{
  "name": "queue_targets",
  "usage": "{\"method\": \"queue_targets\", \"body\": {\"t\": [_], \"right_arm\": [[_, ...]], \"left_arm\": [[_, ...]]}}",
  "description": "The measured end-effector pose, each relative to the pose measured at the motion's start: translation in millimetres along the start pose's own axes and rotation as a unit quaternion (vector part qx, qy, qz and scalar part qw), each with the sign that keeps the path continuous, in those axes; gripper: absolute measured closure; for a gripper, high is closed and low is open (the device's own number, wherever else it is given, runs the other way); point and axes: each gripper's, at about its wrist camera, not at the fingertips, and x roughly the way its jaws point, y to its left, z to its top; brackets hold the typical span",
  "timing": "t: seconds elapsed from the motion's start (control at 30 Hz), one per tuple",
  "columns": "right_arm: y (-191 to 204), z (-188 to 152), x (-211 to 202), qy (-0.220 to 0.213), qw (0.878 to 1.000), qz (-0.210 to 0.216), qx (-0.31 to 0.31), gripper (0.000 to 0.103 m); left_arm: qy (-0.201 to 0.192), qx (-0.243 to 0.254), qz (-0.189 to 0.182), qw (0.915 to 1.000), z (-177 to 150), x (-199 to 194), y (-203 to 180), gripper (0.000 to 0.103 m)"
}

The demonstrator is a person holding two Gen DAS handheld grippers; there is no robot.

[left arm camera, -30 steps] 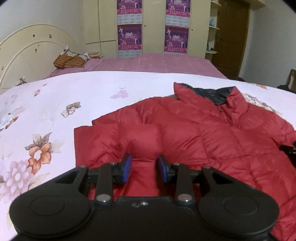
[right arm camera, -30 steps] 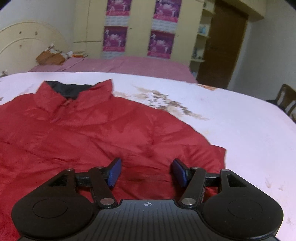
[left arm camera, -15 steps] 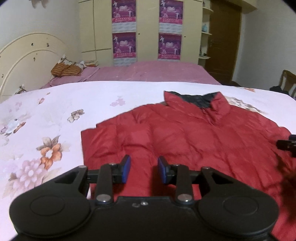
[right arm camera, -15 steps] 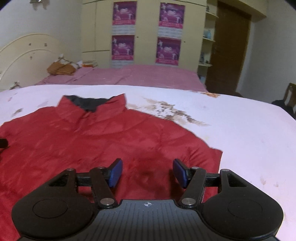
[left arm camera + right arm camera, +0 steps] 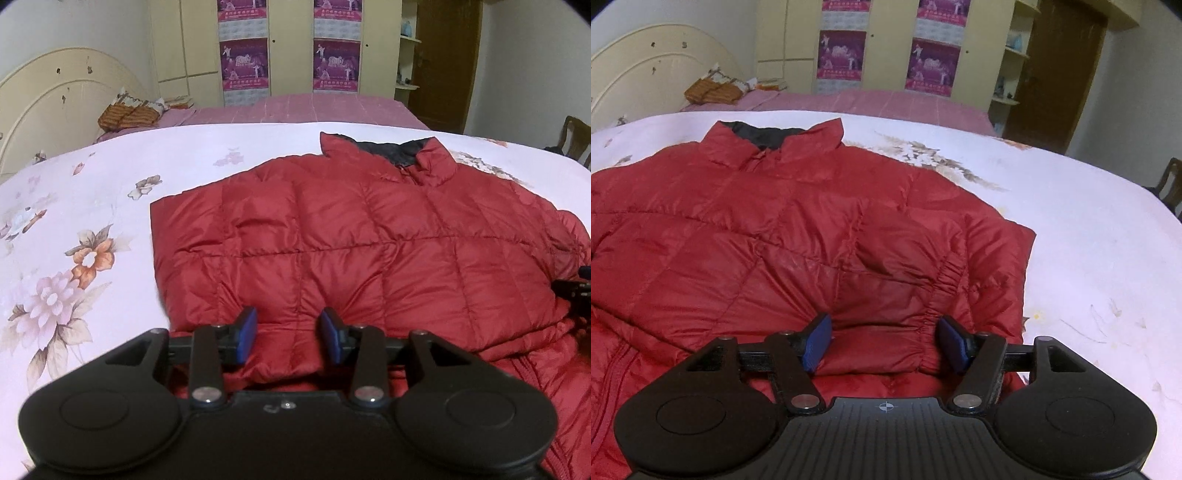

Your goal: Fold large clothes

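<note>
A red quilted jacket (image 5: 369,240) with a dark-lined collar (image 5: 391,151) lies flat on the floral bedsheet (image 5: 92,221), both sleeves folded in over its front. My left gripper (image 5: 289,334) hovers at the near end of the left folded sleeve (image 5: 288,295). Its jaws are opening and red fabric lies between the blue pads (image 5: 245,332). In the right wrist view the jacket (image 5: 738,240) fills the left half. My right gripper (image 5: 884,343) straddles the elastic cuff (image 5: 886,302); its jaws stand wide and are opening. The right gripper's edge (image 5: 576,291) shows at the far right of the left wrist view.
Bare sheet (image 5: 1089,240) lies right of the jacket. Behind is a second bed with a pink cover (image 5: 295,107), a cream headboard (image 5: 55,96) and a folded orange cloth (image 5: 125,114). A wardrobe with posters (image 5: 288,55), a brown door (image 5: 443,55) and a chair (image 5: 576,136) stand farther back.
Both grippers have drawn back from the jacket, so more of it shows. The left jaws have widened around the folded sleeve, and the right jaws have widened a little.
</note>
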Motion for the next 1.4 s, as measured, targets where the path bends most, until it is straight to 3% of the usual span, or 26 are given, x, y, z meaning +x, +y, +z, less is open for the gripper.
{"method": "queue_targets", "body": {"t": [0.3,0.4,0.53,0.9,1.17,1.4], "right_arm": [[-9,4,1,0.011,1.000,0.020,0.005,0.037],[-9,7,0,0.016,1.000,0.022,-0.005,0.035],[-12,13,-8,0.013,1.000,0.026,0.002,0.021],[-11,-17,-92,-0.031,0.998,0.055,0.026,0.020],[6,-68,-147,-0.018,0.999,0.038,0.032,0.020],[21,-110,-186,-0.008,0.999,0.024,0.020,0.020]], "left_arm": [[0.013,0.016,0.030,0.9993,4,1,-13,0.063],[0.017,0.018,0.052,0.9983,6,-4,-15,0.049],[0.011,0.031,0.062,0.9975,4,-21,-18,0.033],[-0.012,0.058,0.032,0.9977,-18,-89,-24,0.025],[0.000,0.075,-0.009,0.9971,-62,-130,-22,0.023],[0.006,0.078,-0.017,0.9968,-105,-160,-10,0.023]]}}
